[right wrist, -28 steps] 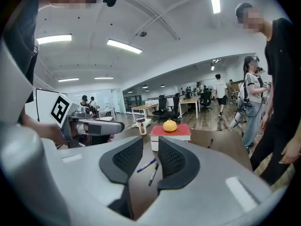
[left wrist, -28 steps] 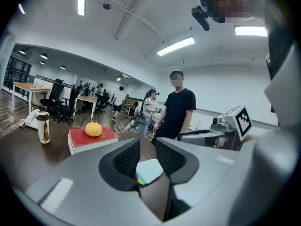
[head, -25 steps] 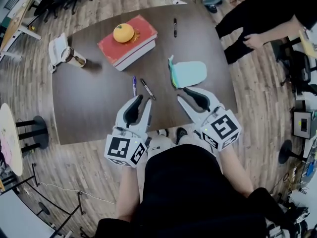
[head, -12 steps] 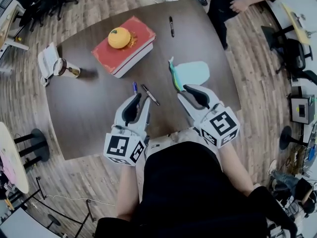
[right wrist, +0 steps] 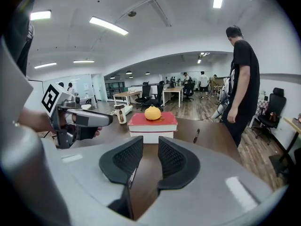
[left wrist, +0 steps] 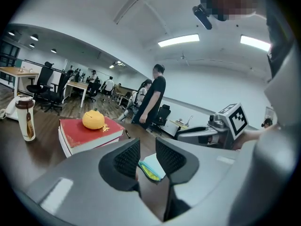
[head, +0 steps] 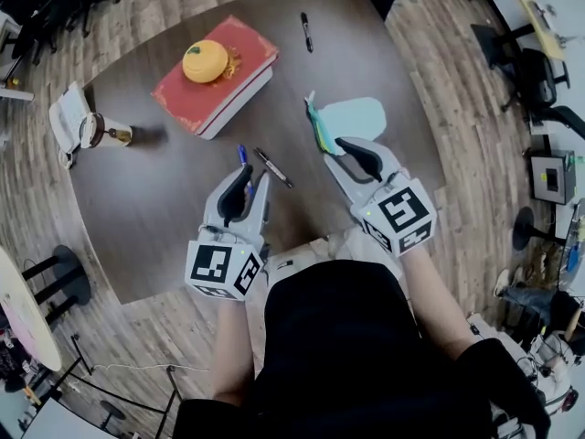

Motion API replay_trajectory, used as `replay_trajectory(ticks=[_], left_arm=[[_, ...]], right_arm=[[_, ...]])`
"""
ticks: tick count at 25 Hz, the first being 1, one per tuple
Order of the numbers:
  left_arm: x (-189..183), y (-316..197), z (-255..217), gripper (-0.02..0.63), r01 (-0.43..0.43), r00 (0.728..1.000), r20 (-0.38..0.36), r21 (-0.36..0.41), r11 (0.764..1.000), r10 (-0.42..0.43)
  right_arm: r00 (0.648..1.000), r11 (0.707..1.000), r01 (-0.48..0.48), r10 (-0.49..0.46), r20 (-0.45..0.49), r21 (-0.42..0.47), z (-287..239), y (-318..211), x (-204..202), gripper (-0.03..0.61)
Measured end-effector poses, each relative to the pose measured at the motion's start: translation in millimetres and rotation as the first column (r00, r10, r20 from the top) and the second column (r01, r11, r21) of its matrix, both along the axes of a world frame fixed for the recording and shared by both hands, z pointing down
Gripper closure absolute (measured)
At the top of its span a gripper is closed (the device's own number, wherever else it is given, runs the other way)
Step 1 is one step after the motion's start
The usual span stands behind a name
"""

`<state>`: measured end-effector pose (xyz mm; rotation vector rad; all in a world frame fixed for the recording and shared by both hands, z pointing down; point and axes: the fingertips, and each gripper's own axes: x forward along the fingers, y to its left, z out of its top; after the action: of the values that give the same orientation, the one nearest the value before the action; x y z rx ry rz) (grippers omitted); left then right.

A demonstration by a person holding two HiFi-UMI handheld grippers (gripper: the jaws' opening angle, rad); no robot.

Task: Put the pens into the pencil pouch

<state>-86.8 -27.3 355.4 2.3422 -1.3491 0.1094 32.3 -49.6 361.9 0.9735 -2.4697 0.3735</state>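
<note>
Blue pen (head: pixel 242 153), head view only

"What is the floor like?"
"The floor (head: pixel 448 53) is brown wood planks. A big dark table (head: pixel 164 199) stands on it."
"What is up high?"
"A white ceiling (right wrist: pixel 164 36) with long bright lights (right wrist: pixel 108 26)."
"And far back?"
"A big room with pale desks (right wrist: pixel 126 95) and black office chairs (right wrist: pixel 146 89). One more black chair (right wrist: pixel 270 109) stands close by."
</note>
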Motion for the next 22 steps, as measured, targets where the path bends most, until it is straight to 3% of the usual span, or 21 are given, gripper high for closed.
replay_trajectory(ticks=[22], left_arm=[[-0.3, -22.4, 54.4, 0.512, 0.009, 1.000, -0.002, -0.103, 0.995, -0.009]], right_arm=[[0.973, 0.999, 0.004, -0.012, -0.229, -0.033, 82.9, -52.4, 0.8, 0.494]])
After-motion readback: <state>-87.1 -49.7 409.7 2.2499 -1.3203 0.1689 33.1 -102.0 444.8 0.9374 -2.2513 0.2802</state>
